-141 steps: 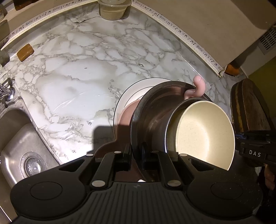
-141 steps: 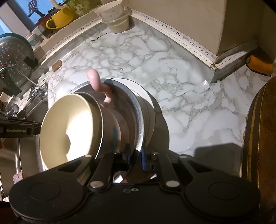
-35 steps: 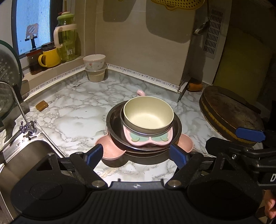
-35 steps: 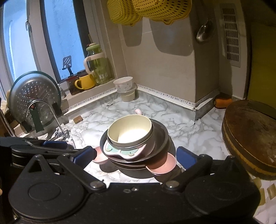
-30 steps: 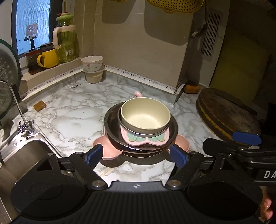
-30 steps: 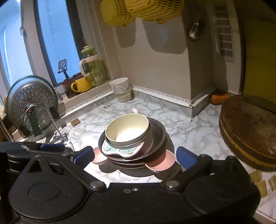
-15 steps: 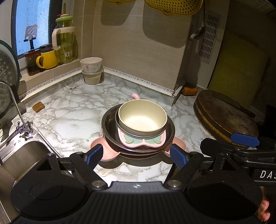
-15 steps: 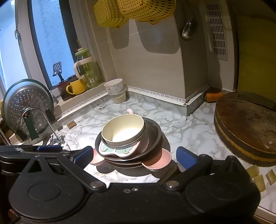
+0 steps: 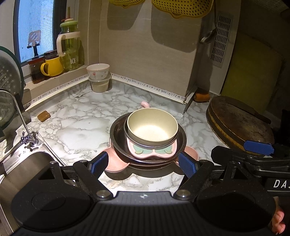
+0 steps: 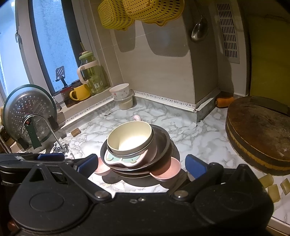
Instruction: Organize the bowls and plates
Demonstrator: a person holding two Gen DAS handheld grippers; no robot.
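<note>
A stack of dishes stands on the marble counter (image 9: 76, 127). On top sits a cream bowl (image 9: 152, 127), under it a pink dish with green shapes (image 9: 152, 151), then a dark metal bowl (image 9: 117, 134) and a pink plate with ears (image 9: 113, 164). The same stack shows in the right wrist view, with the cream bowl (image 10: 129, 138) on top. My left gripper (image 9: 144, 164) stands open, drawn back from the stack with nothing between its fingers. My right gripper (image 10: 140, 164) is open too and empty. The right gripper's blue-tipped finger (image 9: 258, 145) shows at the right of the left wrist view.
A steel sink (image 9: 27, 168) with a tap (image 9: 27, 138) lies at the left. Two stacked bowls (image 9: 98, 77) stand in the far corner by a yellow mug (image 9: 51, 66) and a green jug (image 9: 69, 47). A round wooden board (image 9: 239, 123) lies at the right. Yellow colanders (image 10: 137, 12) hang above.
Earlier both grippers were shut on the rim of the tilted stack. Now the stack rests on the counter, both grippers are open, and over the last second they have drifted slightly back from it.
</note>
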